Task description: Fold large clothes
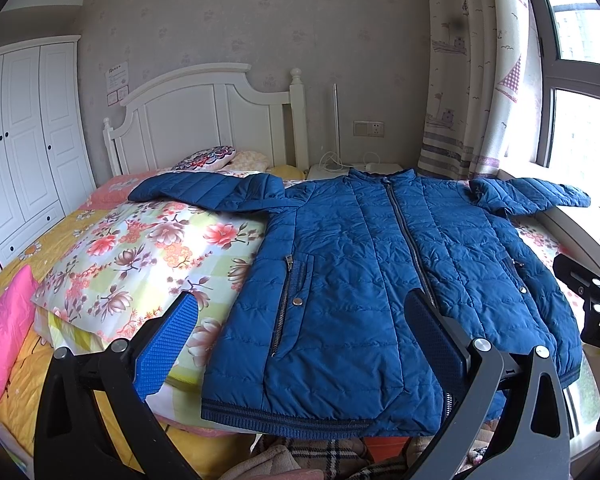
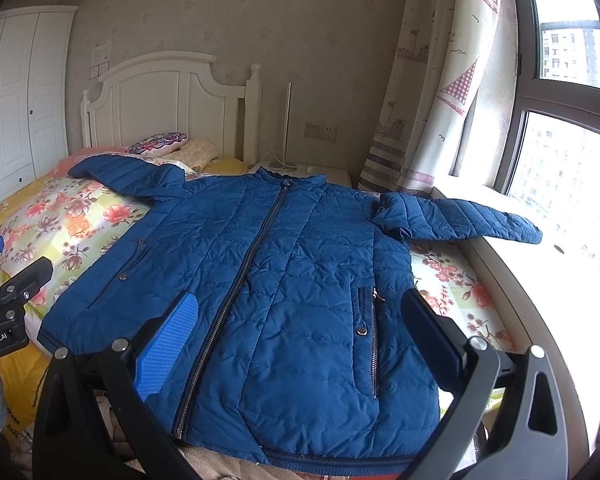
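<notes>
I see the blue quilted zip-up jacket (image 1: pixel 380 280) spread flat, front up, along the window-side edge of the bed (image 1: pixel 80 240), both sleeves out. My left tool (image 1: pixel 300 336) and right tool (image 2: pixel 300 332) hover released above its hem, 2 fingers spread wide on each, holding nothing.

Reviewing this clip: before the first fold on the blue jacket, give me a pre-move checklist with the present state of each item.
1. Jacket lies front up and spread on the bed: ok.
2. Front zipper closed: ok from collar to hem as far as visible.
3. Both sleeves laid out sideways: ok; the sleeve toward the window rests partly on the window sill, the other sleeve on the floral quilt.
4. Left gripper open and empty: ok.
5. Right gripper open and empty: ok.
6. Hem flat and fully supported: cannot tell; it sits at the bed's edge over other fabric.
</notes>
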Demonstrator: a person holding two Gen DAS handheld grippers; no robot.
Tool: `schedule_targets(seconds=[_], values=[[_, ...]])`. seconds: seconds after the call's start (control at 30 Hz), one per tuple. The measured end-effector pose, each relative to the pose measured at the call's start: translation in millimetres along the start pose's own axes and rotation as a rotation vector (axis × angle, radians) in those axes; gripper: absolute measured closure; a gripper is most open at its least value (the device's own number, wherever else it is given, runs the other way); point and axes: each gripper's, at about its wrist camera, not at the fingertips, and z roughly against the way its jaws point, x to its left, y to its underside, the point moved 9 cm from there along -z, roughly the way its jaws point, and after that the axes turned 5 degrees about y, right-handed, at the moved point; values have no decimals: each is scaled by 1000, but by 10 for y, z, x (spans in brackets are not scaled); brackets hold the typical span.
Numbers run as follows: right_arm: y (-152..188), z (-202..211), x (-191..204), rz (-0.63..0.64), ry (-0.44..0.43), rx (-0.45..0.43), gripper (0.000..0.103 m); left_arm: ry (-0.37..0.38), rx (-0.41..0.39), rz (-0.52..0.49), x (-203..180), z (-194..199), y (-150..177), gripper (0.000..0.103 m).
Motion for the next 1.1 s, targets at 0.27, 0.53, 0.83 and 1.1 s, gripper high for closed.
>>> schedule_targets(seconds=[0.27, 0.53, 0.83, 1.1], values=[[17, -34, -60, -16, 1, 9, 2, 4, 12, -11, -21, -44, 30, 4], [-34, -380, -135, -41, -17, 7, 2, 32, 58, -57, -150, -410, -104, 4], [-44, -2027, -1277, -330, 122, 267, 2, 74, 319, -120, -347, -2350, -384, 4], [-193, -3281, -2700, -654, 322, 342, 2, 153, 404, -52, -334, -3464, -452, 4]])
